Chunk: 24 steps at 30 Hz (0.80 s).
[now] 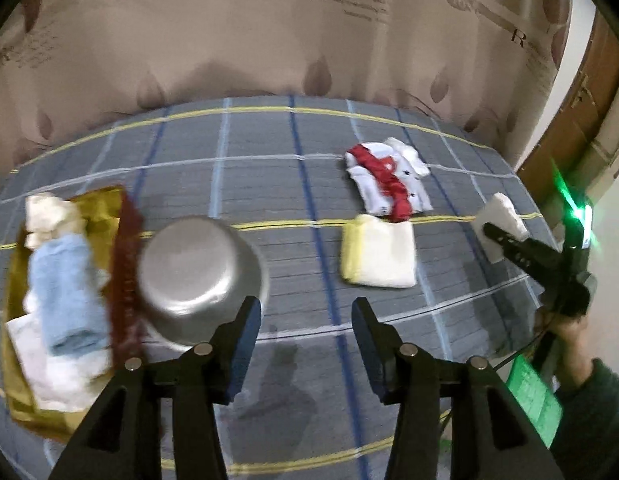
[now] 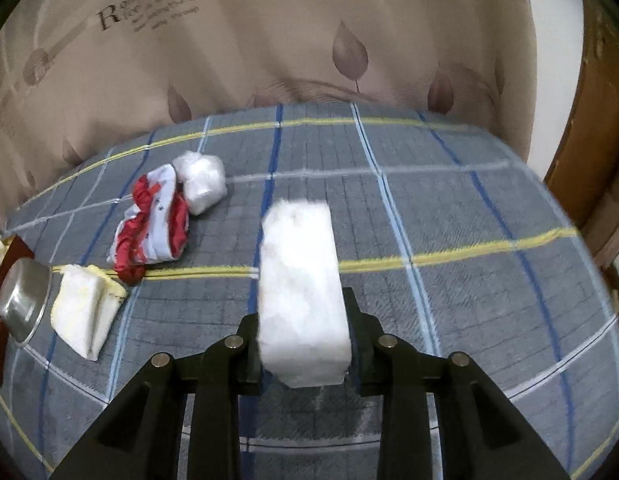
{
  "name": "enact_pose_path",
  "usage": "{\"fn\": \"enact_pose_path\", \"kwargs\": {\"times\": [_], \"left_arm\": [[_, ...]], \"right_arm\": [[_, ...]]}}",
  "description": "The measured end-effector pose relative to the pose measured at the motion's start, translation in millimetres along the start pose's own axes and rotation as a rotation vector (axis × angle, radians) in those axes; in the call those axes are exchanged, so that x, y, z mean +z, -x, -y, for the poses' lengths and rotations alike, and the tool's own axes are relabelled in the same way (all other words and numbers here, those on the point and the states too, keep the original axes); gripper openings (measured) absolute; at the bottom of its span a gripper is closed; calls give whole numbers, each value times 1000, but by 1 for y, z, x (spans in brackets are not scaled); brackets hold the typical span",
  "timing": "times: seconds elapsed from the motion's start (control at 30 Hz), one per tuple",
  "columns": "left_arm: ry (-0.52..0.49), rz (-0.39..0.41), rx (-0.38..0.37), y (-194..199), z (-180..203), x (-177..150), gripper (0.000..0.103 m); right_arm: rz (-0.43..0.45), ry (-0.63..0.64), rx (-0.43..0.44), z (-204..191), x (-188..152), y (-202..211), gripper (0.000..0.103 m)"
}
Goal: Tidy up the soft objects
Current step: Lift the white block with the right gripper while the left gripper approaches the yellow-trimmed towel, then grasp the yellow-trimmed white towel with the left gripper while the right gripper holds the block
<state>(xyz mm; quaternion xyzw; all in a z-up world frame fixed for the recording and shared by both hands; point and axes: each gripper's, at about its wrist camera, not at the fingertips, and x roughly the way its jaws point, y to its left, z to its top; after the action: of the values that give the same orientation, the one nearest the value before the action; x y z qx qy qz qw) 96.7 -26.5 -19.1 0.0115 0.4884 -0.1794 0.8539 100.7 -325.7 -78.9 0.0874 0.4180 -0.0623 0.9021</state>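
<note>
My left gripper [image 1: 305, 308] is open above the grey plaid cloth, nothing between its fingers. To its left stands a gold box [image 1: 13, 380] holding a rolled blue towel [image 1: 65, 296] and white cloths. My right gripper [image 2: 301, 312] is shut on a folded white cloth block [image 2: 297, 272]; the left wrist view shows that gripper [image 1: 489, 232] and the block [image 1: 499, 216] at the far right. On the surface lie a red-and-white garment [image 1: 389, 184] [image 2: 153, 224], a cream folded cloth with a yellow edge [image 1: 379, 250] [image 2: 85, 312], and a white bundle [image 2: 201, 180].
An upturned steel bowl [image 1: 201, 268] [image 2: 23, 300] sits beside the gold box, close to my left fingers. A beige leaf-print curtain [image 1: 269, 40] hangs behind the surface. A wooden door frame [image 1: 581, 120] stands at the right edge. A person's sleeve [image 1: 589, 408] shows at lower right.
</note>
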Motion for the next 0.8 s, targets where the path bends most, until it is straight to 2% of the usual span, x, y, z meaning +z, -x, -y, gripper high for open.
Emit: {"fn": "enact_pose_path", "kwargs": {"times": [0.1,0.2,0.33,0.57,0.63,0.8], "left_arm": [[-14,-29,-30,-16,13,5,49],[-53,-40,-33,-29,30,8,59],[-120,-7,-22,-39,53,12,60],[-154,-58,-50,-70,80,24,63],[-161,-83,-38,-79,84,27,63],[-142,-84,15,-98,79,36,65]], "right_arm": [[-12,-48,28,7,-5,-7,27],[6,-60,29,9,-5,-5,26],[8,-35,4,4,-5,-5,26],[-8,-33,-1,3,-5,-9,26],[-10,-37,5,4,-5,-9,26],[-18,-36,4,5,-5,-10,26]]}}
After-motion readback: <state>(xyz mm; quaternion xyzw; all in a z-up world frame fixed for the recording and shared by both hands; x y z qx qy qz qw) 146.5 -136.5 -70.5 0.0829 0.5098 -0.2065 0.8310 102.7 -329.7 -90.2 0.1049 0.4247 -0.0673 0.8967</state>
